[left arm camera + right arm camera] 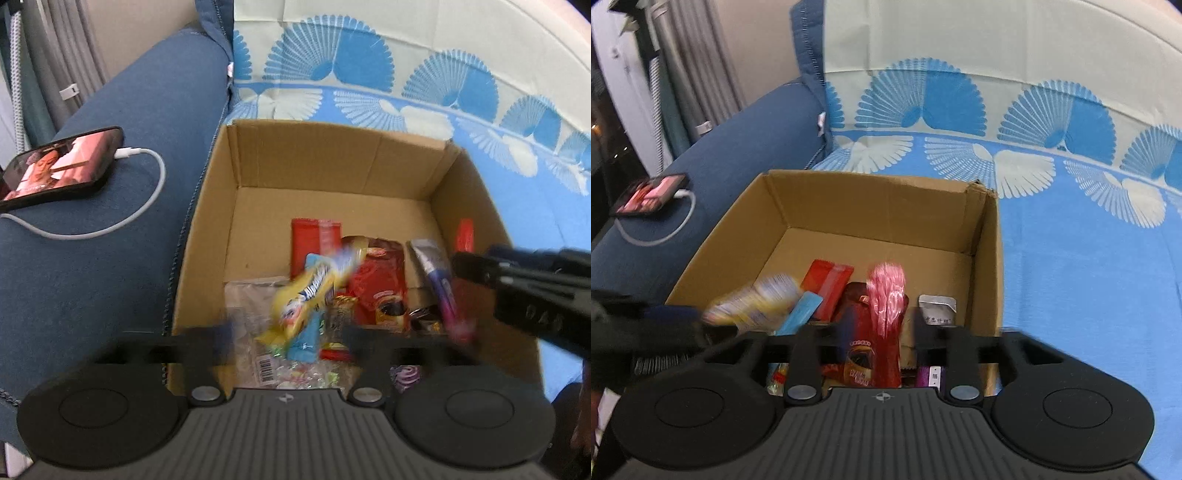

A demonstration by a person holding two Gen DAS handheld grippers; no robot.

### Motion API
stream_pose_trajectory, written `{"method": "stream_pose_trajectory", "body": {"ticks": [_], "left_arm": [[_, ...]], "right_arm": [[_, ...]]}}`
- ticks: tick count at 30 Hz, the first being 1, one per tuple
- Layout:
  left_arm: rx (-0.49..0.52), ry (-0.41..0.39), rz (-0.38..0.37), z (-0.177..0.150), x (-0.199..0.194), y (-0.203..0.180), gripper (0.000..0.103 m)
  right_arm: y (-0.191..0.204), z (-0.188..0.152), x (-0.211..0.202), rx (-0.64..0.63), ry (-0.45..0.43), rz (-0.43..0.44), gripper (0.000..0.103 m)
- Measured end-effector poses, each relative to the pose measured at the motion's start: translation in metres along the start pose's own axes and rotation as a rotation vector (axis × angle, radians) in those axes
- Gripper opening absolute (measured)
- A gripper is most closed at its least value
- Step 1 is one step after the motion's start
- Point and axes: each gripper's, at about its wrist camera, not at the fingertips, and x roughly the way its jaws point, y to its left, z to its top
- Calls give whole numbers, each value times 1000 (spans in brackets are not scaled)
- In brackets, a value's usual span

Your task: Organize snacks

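An open cardboard box (pixel 332 162) (pixel 871 199) sits on a blue patterned sofa cover and holds several snack packets. My left gripper (pixel 288 332) hangs over the box's near edge with its fingers wide apart. A blurred yellow snack packet (pixel 310 291) (pixel 757 302) is loose between them, touching neither pad. My right gripper (pixel 882 332) is over the box's right side, also open. A blurred pink packet (pixel 886 295) (pixel 445 295) is between its fingers, clear of both. In the box lie a red packet (pixel 314 243) and a dark red pouch (pixel 380 288).
A phone (pixel 62 166) with a white charging cable (pixel 147 192) lies on the blue sofa armrest (pixel 129 258) left of the box. The fan-patterned cover (pixel 1089 277) spreads to the right and behind. Curtains hang at far left.
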Motion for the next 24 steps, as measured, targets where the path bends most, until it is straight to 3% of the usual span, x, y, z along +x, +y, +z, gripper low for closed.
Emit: {"method": "stream_pose_trajectory", "body": {"ticks": [2, 5, 10, 17, 24], "left_arm": [[-10, -50, 20, -6, -10, 1, 103], [19, -36, 17, -15, -19, -1, 103], [9, -17, 58, -38, -42, -2, 103], [-44, -78, 83, -72, -90, -4, 103], [-33, -142, 119, -104, -128, -15, 103]], "right_arm": [[-2, 0, -5, 19, -15, -6, 72], [-2, -7, -19, 8, -22, -20, 86], [3, -37, -54, 0, -13, -25, 95], [18, -83, -112, -33, -84, -50, 101], [26, -115, -152, -104, -142, -115, 102]]}}
